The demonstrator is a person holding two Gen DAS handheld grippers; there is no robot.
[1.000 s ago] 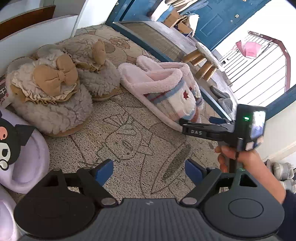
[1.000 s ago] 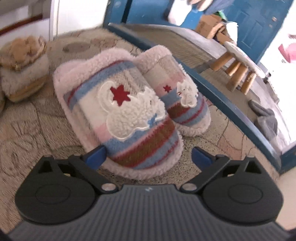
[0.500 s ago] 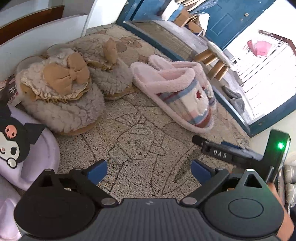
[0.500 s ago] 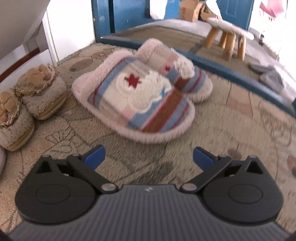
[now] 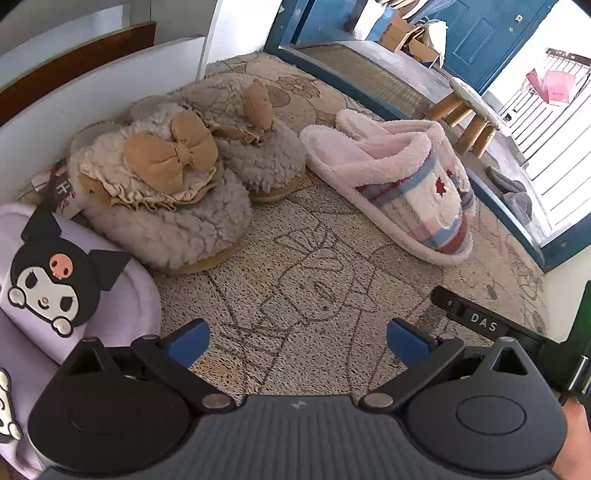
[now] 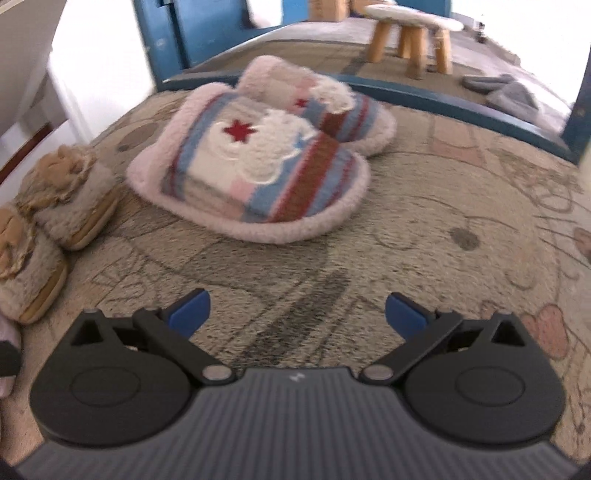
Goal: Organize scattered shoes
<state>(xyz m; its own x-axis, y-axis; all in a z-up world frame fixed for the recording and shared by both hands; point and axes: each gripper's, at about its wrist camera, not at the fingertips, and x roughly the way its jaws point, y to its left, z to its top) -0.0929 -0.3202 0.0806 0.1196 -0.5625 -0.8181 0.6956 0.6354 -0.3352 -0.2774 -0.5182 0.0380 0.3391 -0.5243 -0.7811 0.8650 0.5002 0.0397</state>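
On the patterned mat, a pair of pink striped slippers [image 5: 417,192] [image 6: 258,166] lies side by side, toes toward the right wrist camera. Two beige fluffy slippers with tan bows [image 5: 166,192] [image 6: 70,195] sit together against the white board. A purple slipper with a cartoon face [image 5: 55,280] lies at the near left. My left gripper [image 5: 297,339] hovers over bare mat, its jaws opening with nothing between them. My right gripper [image 6: 297,312] is open and empty, a short way back from the striped pair. One black finger [image 5: 476,321] of it shows at the right of the left wrist view.
A white board [image 5: 74,92] bounds the mat [image 5: 314,288] on the left, and a blue threshold [image 5: 369,96] bounds it at the back. Beyond the threshold stand a wooden stool [image 6: 410,37], grey slippers [image 6: 509,88] and cardboard boxes [image 5: 402,33].
The left jaws have spread wider. The right gripper has drawn back from the striped slippers and rolled, so they look smaller and farther. In the left wrist view it slid down to the right.
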